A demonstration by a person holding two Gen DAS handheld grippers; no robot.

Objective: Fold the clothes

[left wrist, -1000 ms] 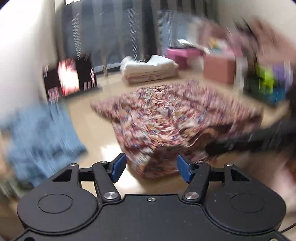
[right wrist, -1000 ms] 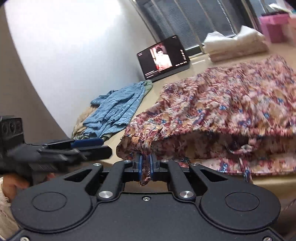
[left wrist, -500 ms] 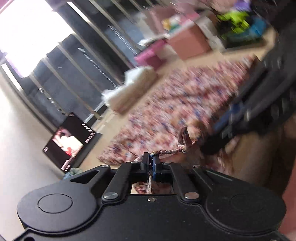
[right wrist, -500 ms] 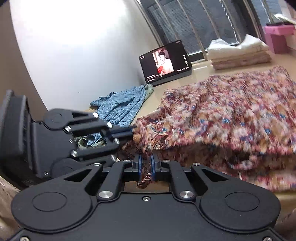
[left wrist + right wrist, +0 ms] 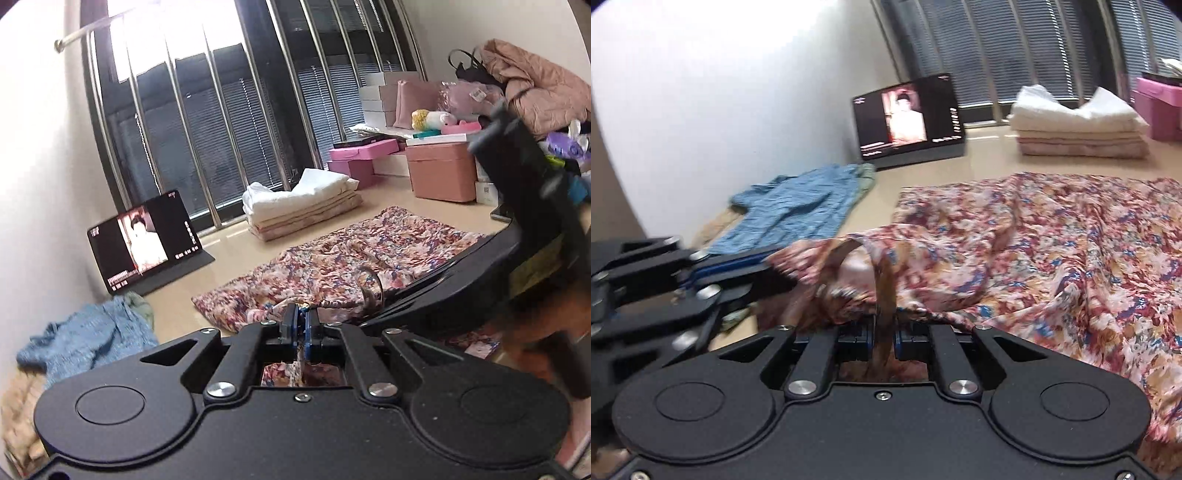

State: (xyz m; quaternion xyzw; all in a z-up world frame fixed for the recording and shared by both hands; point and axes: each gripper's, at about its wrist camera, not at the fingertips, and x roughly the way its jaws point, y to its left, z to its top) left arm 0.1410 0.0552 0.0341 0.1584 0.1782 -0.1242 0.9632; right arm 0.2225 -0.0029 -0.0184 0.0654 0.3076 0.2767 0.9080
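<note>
Two hand-held grippers, left [image 5: 303, 326], right [image 5: 884, 338], pinching floral garment [image 5: 1052, 251] edge

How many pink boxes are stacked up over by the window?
3 that I can tell apart: a flat bright pink box sitting on a darker pink box, and a larger salmon-pink box to their right. The clutter behind may hide more.

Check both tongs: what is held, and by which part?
Both tongs, left and right, are shut on the floral garment at its near edge, the right beside a strap loop.
</note>
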